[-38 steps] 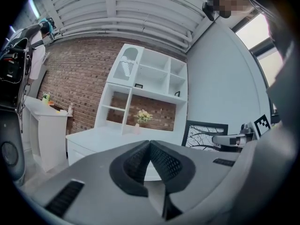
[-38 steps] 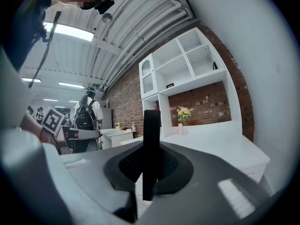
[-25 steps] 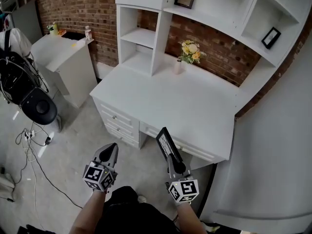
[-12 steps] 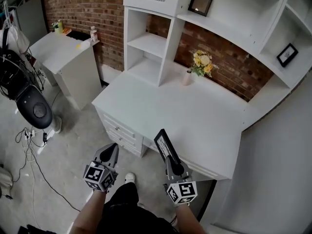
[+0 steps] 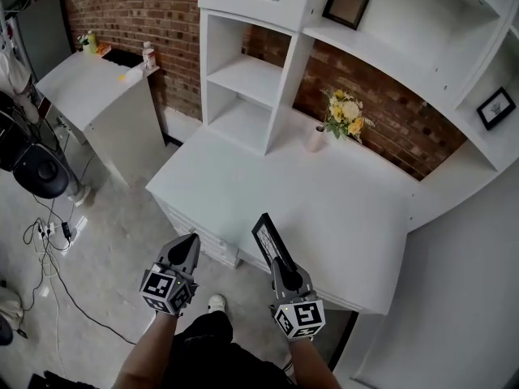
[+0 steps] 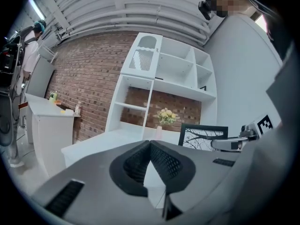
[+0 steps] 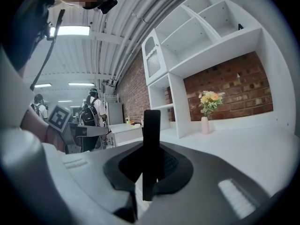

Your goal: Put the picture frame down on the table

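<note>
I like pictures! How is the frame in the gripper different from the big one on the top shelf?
The held picture frame is clamped in the right gripper; the shelf frame stands free. The held picture frame shows black branches on white; the shelf frame looks brownish. Both have black borders.

Bright, even ceiling-strip light; soft shadows; fisheye-bent edges; gripper views vignetted black.
</note>
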The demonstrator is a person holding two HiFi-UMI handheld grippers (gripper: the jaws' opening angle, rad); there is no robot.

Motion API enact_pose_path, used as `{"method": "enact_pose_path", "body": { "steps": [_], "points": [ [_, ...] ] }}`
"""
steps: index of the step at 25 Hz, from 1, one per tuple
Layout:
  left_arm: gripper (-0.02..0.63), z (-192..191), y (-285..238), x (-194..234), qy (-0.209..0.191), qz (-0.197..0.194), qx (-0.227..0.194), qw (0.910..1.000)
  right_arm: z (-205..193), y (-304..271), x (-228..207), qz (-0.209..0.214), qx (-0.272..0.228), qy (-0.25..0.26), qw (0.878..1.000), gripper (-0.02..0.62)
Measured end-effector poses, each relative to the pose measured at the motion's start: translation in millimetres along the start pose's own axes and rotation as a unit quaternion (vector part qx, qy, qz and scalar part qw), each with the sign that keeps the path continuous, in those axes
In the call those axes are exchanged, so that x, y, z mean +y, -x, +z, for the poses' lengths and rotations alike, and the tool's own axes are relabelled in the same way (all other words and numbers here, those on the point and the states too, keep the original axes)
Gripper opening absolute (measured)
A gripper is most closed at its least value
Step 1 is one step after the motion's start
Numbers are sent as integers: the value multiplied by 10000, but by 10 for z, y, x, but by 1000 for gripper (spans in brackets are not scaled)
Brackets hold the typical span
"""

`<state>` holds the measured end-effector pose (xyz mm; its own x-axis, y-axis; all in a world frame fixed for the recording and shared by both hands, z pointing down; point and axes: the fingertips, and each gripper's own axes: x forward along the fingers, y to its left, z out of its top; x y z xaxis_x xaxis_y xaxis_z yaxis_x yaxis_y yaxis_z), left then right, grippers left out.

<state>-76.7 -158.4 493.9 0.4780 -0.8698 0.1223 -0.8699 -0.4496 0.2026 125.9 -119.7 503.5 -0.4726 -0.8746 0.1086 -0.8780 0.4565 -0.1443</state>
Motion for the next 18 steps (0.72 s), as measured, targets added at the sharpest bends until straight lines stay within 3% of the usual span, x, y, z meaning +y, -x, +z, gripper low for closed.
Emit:
{"method": "enact_pose_path", "body": {
  "steps": [18],
  "points": [
    [-6,100,-997,388,10,-639,223,9977,28,-729,-359,-564,147,-53,9983,20]
  ]
}}
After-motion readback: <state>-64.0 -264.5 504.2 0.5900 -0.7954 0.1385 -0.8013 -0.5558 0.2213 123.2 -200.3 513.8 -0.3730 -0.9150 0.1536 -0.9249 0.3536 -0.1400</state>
